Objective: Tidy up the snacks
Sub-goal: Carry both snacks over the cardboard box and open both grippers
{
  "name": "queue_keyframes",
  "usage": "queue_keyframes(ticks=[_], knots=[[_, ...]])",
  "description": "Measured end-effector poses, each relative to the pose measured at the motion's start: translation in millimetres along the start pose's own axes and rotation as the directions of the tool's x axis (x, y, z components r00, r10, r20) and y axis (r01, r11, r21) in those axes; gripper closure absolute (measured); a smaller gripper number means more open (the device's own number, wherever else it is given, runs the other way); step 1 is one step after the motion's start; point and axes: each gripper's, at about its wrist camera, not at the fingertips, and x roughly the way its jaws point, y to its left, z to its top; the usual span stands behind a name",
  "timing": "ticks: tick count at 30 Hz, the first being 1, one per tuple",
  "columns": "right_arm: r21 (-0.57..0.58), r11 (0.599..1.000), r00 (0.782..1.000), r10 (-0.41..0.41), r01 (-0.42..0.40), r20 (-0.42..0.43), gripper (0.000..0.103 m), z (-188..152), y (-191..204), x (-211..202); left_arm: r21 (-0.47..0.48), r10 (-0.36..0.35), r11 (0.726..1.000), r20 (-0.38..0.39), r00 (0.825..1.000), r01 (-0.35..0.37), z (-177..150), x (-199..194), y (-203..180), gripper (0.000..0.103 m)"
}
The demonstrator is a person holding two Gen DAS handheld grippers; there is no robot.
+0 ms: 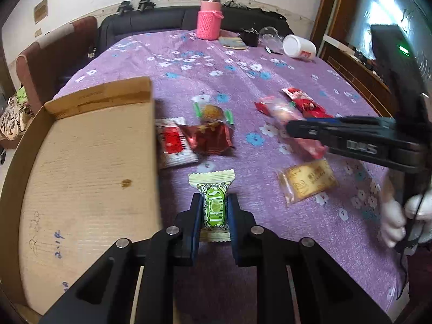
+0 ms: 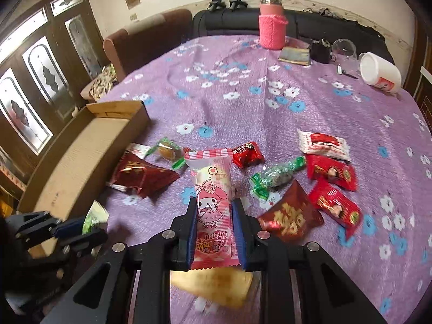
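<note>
Both of my grippers are loaded. My left gripper [image 1: 215,210] is clamped across the middle of the green-and-cream snack packet [image 1: 213,205], pads pressing its sides, crimped ends sticking out fore and aft; it sits low over the purple flowered tablecloth [image 1: 243,62], just beside the wall of the cardboard box [image 1: 89,156]. My right gripper [image 2: 214,232] is closed on the pink My Melody packet [image 2: 213,202], taken on its long edges at about mid-length, with the far half standing out unsupported over the loose snacks. I judge both to be light, film-wrapped and soft: the wrapper is glossy, so it could slide along the pads, and the contents may crush if squeezed harder. A mid-body hold looks right for the short green one; the long pink one may droop or swing, so slow moves seem wise. Still on the cloth: dark red foil pouches [image 2: 143,175], red packets [image 2: 332,172], a green-twist candy [image 2: 275,176] and a tan biscuit pack [image 1: 307,183]. The box is the likely destination, and its floor looks bare where I can see it.
</note>
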Motion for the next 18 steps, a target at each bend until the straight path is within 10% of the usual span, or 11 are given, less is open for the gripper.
queue_keyframes(ticks=[8, 18], knots=[[-0.01, 0.995, 0.994, 0.097, -0.097, 0.055, 0.077, 6.1, 33.5, -34.3, -0.065, -0.254, 0.961, 0.17, 0.952, 0.268, 0.4, -55.4, 27.4, 0.086], [-0.065, 0.931, 0.933, 0.358, -0.36, -0.044, 0.077, 11.5, 134.1, -17.2, -0.246, 0.034, 0.969, 0.169, 0.985, 0.009, -13.1, -93.1, 111.1, 0.085]])
